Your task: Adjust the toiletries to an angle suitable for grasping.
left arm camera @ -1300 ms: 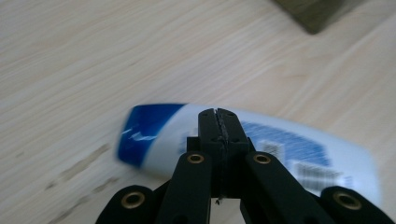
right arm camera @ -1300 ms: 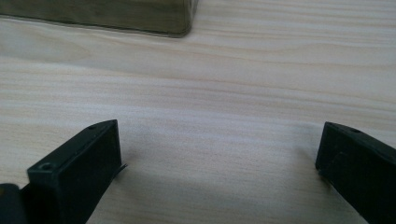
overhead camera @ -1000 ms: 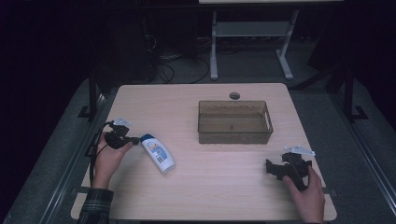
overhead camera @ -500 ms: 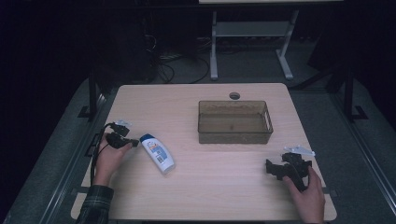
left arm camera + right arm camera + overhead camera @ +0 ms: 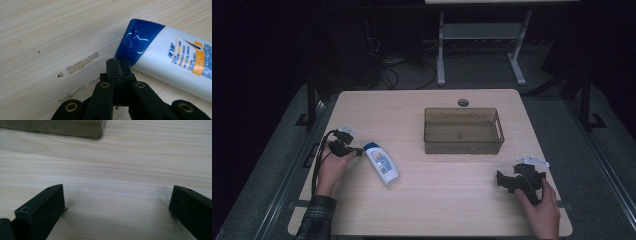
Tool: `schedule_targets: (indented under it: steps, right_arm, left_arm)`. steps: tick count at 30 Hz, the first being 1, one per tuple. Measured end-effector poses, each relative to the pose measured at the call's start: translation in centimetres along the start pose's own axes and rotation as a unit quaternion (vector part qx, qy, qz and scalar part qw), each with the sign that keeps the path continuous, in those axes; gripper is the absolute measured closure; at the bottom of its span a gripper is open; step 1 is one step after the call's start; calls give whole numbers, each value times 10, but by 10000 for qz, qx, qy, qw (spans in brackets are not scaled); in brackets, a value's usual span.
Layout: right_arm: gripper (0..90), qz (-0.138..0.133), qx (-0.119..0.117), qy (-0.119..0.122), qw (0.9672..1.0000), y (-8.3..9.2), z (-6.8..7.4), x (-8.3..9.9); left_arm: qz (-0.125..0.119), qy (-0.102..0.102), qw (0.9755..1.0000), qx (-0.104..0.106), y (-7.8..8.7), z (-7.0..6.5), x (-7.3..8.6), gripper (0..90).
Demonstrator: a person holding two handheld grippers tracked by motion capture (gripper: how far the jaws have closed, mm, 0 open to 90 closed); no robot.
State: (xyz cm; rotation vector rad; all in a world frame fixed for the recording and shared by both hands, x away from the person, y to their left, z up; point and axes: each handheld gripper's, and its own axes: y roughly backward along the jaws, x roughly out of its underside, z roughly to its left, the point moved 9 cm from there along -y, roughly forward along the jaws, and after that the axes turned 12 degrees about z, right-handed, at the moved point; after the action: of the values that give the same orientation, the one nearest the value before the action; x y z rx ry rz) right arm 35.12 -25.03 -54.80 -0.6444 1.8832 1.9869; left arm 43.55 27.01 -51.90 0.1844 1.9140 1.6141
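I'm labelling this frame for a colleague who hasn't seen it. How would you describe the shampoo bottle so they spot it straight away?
Start at the light wooden table and look left of the brownish see-through bin. There, the bottle lies flat at the tips of the shut left gripper. It is the one white thing on the tabletop, with a blue cap and an orange and blue label.

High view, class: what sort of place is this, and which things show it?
Probably a lab or workshop recording station, not a home: a bare wooden table with a cable hole, tangled cables on the floor, and a metal stand behind, in a dark room.
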Motion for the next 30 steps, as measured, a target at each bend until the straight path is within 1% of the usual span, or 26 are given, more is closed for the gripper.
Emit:
schedule_targets:
  steps: [5,6,13,14,15,16,19,21,22,23,24,27,29,30]
  right_arm:
    - [0,-1,0,2,10000,0,0,0]
    - [0,-2,0,2,10000,0,0,0]
    - [0,0,0,2,10000,0,0,0]
    - [0,0,0,2,10000,0,0,0]
    - [0,-2,1,3,10000,0,0,0]
    - [0,-1,1,4,10000,0,0,0]
    - [0,-1,1,2,10000,0,0,0]
    - [0,-3,2,5,10000,0,0,0]
    - [0,-1,0,3,10000,0,0,0]
    - [0,-1,1,2,10000,0,0,0]
    - [0,-1,1,2,10000,0,0,0]
    - [0,-3,1,4,10000,0,0,0]
    - [0,-3,1,5,10000,0,0,0]
    - [0,-2,0,0,10000,0,0,0]
  left_arm:
    - [-6,13,10000,65,-3,-3,-3,900]
    - [24,-42,10000,43,-3,-4,-5,900]
    - [-5,-115,9999,49,0,-10,-16,900]
    - [-41,-129,9999,57,1,-10,-18,900]
    - [-37,-114,9999,93,0,-11,-19,900]
    - [-9,-143,9999,63,0,-11,-19,900]
    - [-20,-164,9998,92,-1,-14,-23,900]
    - [-38,-150,9998,122,-1,-17,-27,900]
    - [-27,-204,9997,149,-2,-19,-30,900]
    - [-68,-192,9997,167,-3,-21,-32,900]
    - [-68,-192,9997,167,-3,-21,-32,900]
    - [-70,-245,9995,200,-3,-27,-36,900]
    - [-103,-243,9994,241,-5,-29,-38,900]
    - [-81,-251,9993,263,-7,-32,-39,900]
